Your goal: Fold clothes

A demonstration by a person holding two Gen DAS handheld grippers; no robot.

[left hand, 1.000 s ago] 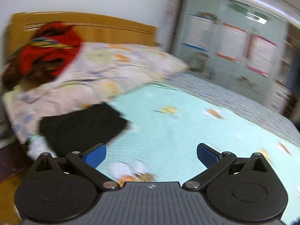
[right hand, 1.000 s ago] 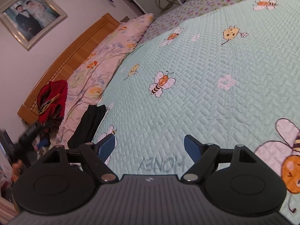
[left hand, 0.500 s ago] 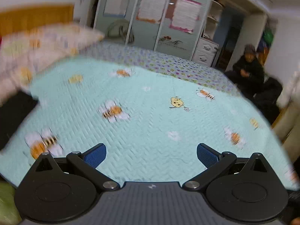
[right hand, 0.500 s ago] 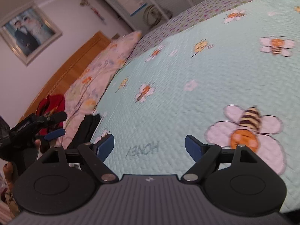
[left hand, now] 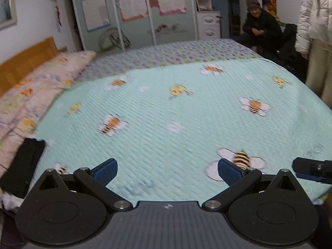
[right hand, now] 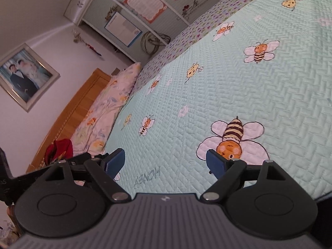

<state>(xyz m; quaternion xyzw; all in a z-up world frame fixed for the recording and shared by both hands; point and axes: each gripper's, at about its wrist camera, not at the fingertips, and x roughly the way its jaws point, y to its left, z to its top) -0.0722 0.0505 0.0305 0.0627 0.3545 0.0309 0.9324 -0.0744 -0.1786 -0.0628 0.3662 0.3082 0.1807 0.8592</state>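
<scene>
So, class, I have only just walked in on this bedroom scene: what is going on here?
A person holds a two-finger gripper in each hand over a bed covered by a bee-print quilt. The left gripper and right gripper are both open with nothing between the fingers. A folded black garment lies at the quilt's edge by the pillows, and red clothing sits near the headboard. No garment is being handled.

Pale mint quilt [left hand: 186,124] printed with orange-and-black striped bees and white flowers. Cream pillow [left hand: 41,83] with orange floral print. Folded black garment [left hand: 22,166]. Red cloth [right hand: 60,149]. Honey-coloured wooden headboard [right hand: 78,108]. Blue pads [left hand: 105,171] on black tools.
</scene>
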